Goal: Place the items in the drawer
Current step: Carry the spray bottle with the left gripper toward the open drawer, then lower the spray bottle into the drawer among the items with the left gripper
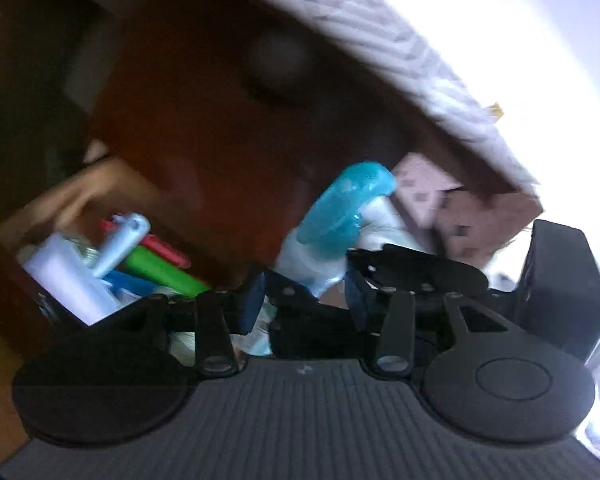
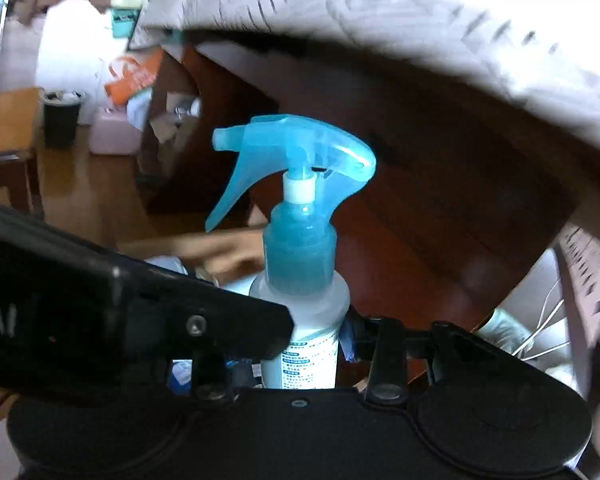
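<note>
Between right tool (image 2: 316, 344) pads: spray bottle (image 2: 300, 264)

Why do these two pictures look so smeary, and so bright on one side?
Left wrist view: motion blur smears the spray bottle and the things in the drawer; the upper right corner is blown out white. Right wrist view: the bottle is fairly sharp, the pale striped edge above it streaks, and the fisheye bends straight lines.
</note>
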`<control>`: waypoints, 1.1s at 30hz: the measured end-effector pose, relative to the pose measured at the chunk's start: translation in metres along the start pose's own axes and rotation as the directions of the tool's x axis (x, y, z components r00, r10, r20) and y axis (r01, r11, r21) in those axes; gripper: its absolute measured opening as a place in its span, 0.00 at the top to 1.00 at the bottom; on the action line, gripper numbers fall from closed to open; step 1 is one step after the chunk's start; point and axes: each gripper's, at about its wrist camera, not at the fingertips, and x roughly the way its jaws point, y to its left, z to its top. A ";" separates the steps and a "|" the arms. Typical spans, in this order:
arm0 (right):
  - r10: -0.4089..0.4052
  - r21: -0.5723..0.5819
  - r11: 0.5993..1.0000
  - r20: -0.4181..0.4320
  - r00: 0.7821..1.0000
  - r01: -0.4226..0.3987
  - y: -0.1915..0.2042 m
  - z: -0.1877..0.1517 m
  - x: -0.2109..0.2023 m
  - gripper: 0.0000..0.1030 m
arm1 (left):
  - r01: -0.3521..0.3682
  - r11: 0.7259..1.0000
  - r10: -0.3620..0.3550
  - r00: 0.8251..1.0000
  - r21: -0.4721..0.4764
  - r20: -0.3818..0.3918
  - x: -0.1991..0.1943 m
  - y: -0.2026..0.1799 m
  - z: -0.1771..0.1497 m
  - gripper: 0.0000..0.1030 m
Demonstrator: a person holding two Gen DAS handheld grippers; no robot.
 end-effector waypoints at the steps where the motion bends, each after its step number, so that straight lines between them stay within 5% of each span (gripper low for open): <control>1: 0.002 0.006 1.000 -0.018 1.000 -0.002 0.001 -0.001 0.012 0.58 | -0.037 0.999 0.037 0.999 -0.001 -0.004 0.007 0.004 0.000 0.59; 7: 0.021 0.038 0.999 -0.115 0.993 -0.017 0.005 -0.021 0.066 0.57 | -0.164 0.986 0.162 0.985 -0.028 -0.054 0.032 0.030 -0.003 0.59; 17: 0.043 0.003 0.999 -0.053 0.998 -0.043 0.011 -0.030 0.068 0.57 | -0.255 0.966 0.256 0.966 0.036 -0.033 0.049 0.034 -0.010 0.59; 25: 0.022 -0.034 0.999 -0.050 0.999 -0.023 0.020 -0.021 0.078 0.57 | -0.309 0.950 0.310 0.951 0.041 -0.008 0.047 0.051 0.005 0.50; 29: 0.019 -0.061 0.998 -0.121 0.993 -0.026 0.023 -0.009 0.095 0.57 | -0.335 0.942 0.336 0.942 0.031 -0.022 0.043 0.062 0.004 0.43; 30: 0.017 -0.047 0.999 -0.135 0.991 -0.023 0.022 -0.006 0.098 0.57 | -0.349 0.936 0.350 0.937 0.046 -0.019 0.043 0.063 0.004 0.34; 33: 0.030 -0.030 0.999 -0.170 0.985 -0.036 0.021 0.003 0.109 0.57 | -0.442 0.891 0.445 0.896 0.102 0.001 0.039 0.068 0.007 0.30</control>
